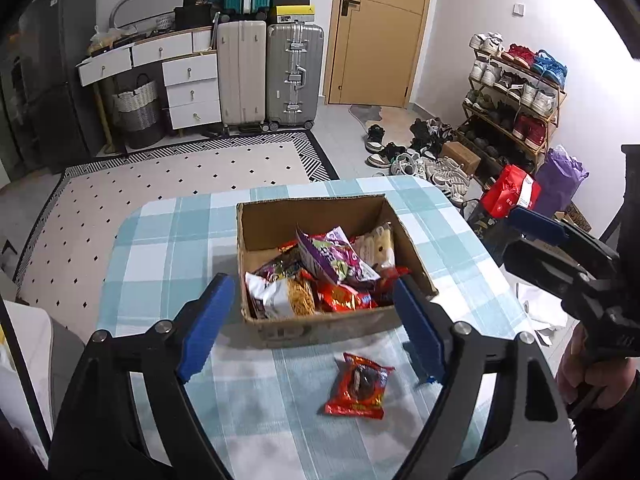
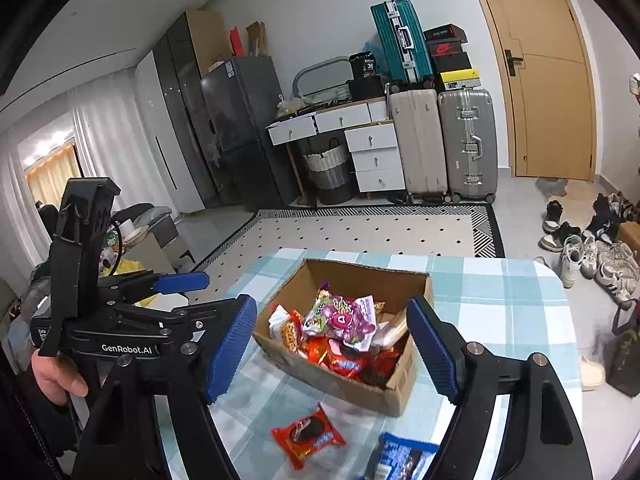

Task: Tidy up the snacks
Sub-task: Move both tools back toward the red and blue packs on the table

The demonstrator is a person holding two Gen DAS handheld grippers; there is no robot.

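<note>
An open cardboard box (image 1: 312, 216) (image 2: 360, 390) stands on the blue-checked tablecloth (image 1: 168, 248) (image 2: 500, 312), holding several snack packets. In front of the box a red cookie packet (image 1: 358, 386) (image 2: 307, 436) lies flat on the cloth. A blue packet (image 2: 404, 460) lies just right of it at the near edge. My left gripper (image 1: 312, 284) is open above the box's near wall, nothing between its pads. My right gripper (image 2: 331, 306) is also open and empty, hovering before the box. Each gripper shows in the other's view by a blue finger (image 1: 536, 222) (image 2: 184, 282).
A patterned rug (image 1: 160, 184) lies beyond the table, with suitcases (image 1: 294, 76) and white drawers (image 1: 192, 92) at the wall. Shoes (image 1: 424, 160) and a shoe rack (image 1: 516, 96) fill the right side. A red bag (image 1: 510, 192) sits off the table's right edge.
</note>
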